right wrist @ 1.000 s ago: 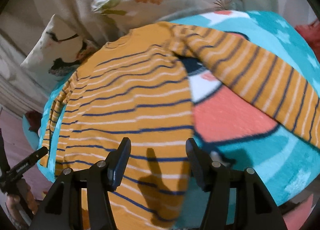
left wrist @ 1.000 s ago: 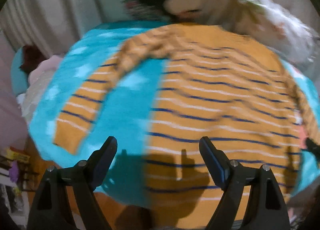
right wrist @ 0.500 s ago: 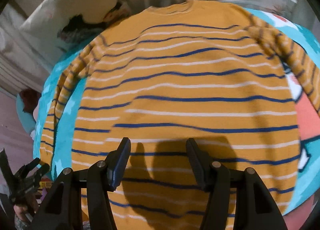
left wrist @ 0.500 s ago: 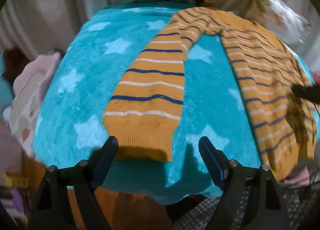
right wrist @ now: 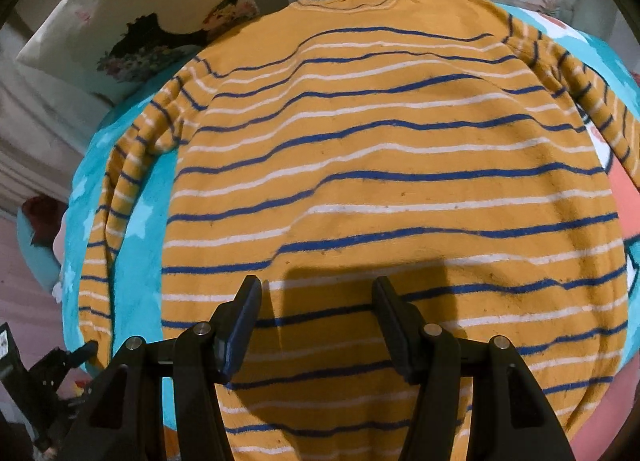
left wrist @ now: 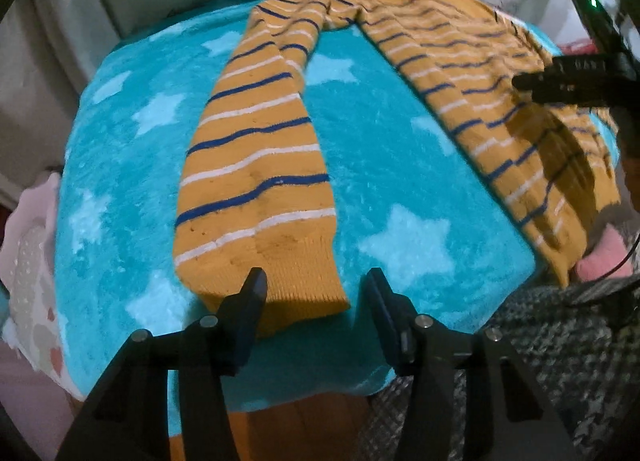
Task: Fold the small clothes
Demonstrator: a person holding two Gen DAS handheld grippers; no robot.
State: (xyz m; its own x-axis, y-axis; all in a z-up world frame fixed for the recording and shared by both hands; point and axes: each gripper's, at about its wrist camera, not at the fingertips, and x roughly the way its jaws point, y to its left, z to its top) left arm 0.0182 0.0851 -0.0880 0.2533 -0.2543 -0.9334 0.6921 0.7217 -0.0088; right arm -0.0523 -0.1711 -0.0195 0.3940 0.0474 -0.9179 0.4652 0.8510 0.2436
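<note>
With its jaws closing around the sleeve cuff (left wrist: 276, 293) at the blanket's (left wrist: 400, 181) near edge, the left gripper (left wrist: 314, 295) is risking pinching plush blanket too, while the right gripper (right wrist: 316, 301) is hovering wide and empty over the sweater (right wrist: 380, 165).

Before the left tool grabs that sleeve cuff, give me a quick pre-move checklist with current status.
1. Sleeve cuff between the left tool fingers: ok, jaws closing around it.
2. Pads pressing the cuff: not ok, gaps show.
3. Sleeve lies flat on the blue blanket: ok.
4. Sweater body spread out: ok, minor ripples.
5. Right tool open above the body: ok.
6. Far sleeve fully laid out: cannot tell, cut off.
</note>
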